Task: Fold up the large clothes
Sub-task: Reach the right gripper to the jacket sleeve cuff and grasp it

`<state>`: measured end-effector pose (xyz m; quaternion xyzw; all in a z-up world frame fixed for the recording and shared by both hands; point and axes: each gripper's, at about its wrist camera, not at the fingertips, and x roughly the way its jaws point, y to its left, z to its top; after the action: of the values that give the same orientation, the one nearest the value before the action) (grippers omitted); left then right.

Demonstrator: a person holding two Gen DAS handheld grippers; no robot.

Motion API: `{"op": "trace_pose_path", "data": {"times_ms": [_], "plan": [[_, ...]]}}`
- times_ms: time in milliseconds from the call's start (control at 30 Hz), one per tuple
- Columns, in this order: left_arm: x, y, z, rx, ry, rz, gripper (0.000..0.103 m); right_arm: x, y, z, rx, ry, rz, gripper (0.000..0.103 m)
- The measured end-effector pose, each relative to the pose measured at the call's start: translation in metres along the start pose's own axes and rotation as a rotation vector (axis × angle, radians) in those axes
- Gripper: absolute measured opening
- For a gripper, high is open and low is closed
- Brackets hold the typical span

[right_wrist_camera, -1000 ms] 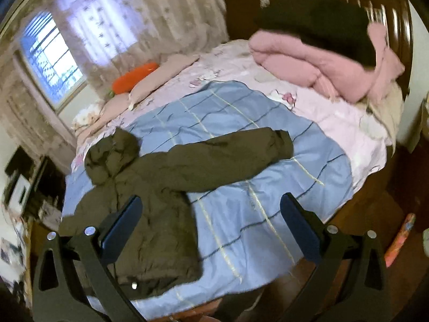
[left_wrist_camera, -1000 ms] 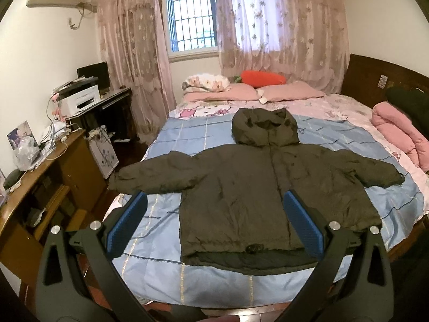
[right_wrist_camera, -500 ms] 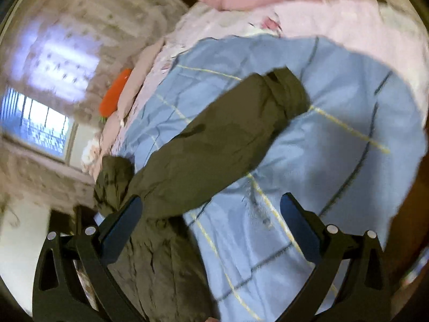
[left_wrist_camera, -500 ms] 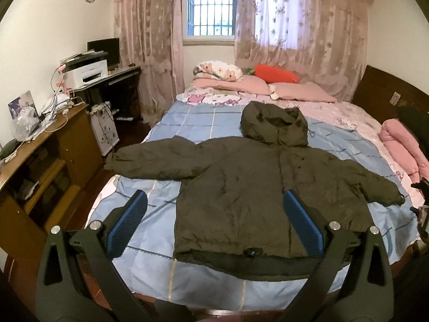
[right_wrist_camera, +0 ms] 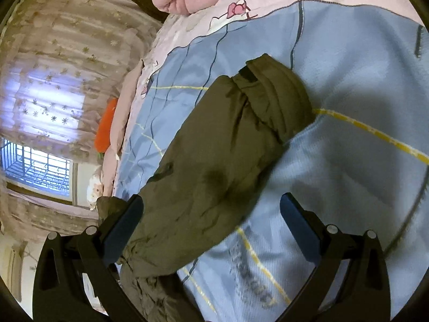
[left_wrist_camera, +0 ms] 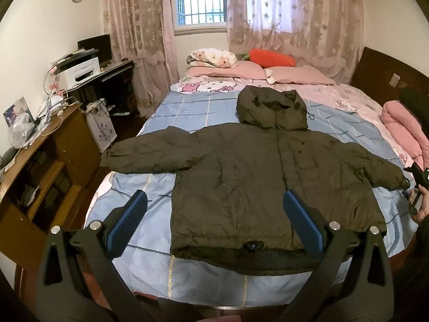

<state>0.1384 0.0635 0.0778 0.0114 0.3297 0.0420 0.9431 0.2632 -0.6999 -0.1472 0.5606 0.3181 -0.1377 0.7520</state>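
Your jacket (left_wrist_camera: 257, 177) lay spread flat, front up, on the blue checked bed (left_wrist_camera: 187, 107), hood (left_wrist_camera: 272, 108) toward the far pillows (left_wrist_camera: 295, 73) and hem at the near edge. Both sleeves stretched out sideways: the left sleeve (left_wrist_camera: 150, 153) reached the bed's left side, the right one ended near the right edge.

Your left claw (left_wrist_camera: 217, 225) hung above the near edge of the bed, fingers wide apart and holding nothing; the hem showed between them.

Your right claw (right_wrist_camera: 211, 225) hovered low over the right sleeve (right_wrist_camera: 222, 166), also spread apart and empty. The sleeve ran between its fingers, with the cuff (right_wrist_camera: 276, 96) lying farther out on the blue cover. You could not tell from the wrist view whether the left finger touched the fabric.

A pink quilt (left_wrist_camera: 405, 131) was bundled at the bed's far right, an orange cushion (left_wrist_camera: 270, 57) lay on the pillows, and a wooden tabletop (left_wrist_camera: 32, 145) stood left of the bed.
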Motion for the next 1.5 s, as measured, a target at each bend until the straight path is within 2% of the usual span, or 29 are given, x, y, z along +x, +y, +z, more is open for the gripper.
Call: {"op": "trace_pose_path", "data": {"times_ms": [400,633,967,1133,1333,1500], "plan": [[0.012,0.003,0.0,-0.013,0.046,-0.005,0.101,0.032,-0.005,0.02,-0.018,-0.028,-0.056,0.101],[0.016,0.001,-0.002,0.001,0.056,-0.007,0.101,0.043,-0.003,0.028,-0.021,-0.043,-0.019,0.101],[0.018,0.001,-0.003,0.001,0.067,-0.003,0.101,0.058,0.005,0.036,-0.015,-0.066,-0.013,0.101],[0.02,0.0,-0.005,0.01,0.071,-0.005,0.101,0.061,0.015,0.033,-0.083,-0.115,-0.078,0.101],[0.022,-0.001,-0.006,0.013,0.073,-0.004,0.101,0.07,0.016,0.033,-0.126,-0.101,-0.158,0.101],[0.022,-0.001,-0.006,0.011,0.072,-0.005,0.101,0.075,0.022,0.028,-0.213,-0.093,-0.216,0.101]]}}
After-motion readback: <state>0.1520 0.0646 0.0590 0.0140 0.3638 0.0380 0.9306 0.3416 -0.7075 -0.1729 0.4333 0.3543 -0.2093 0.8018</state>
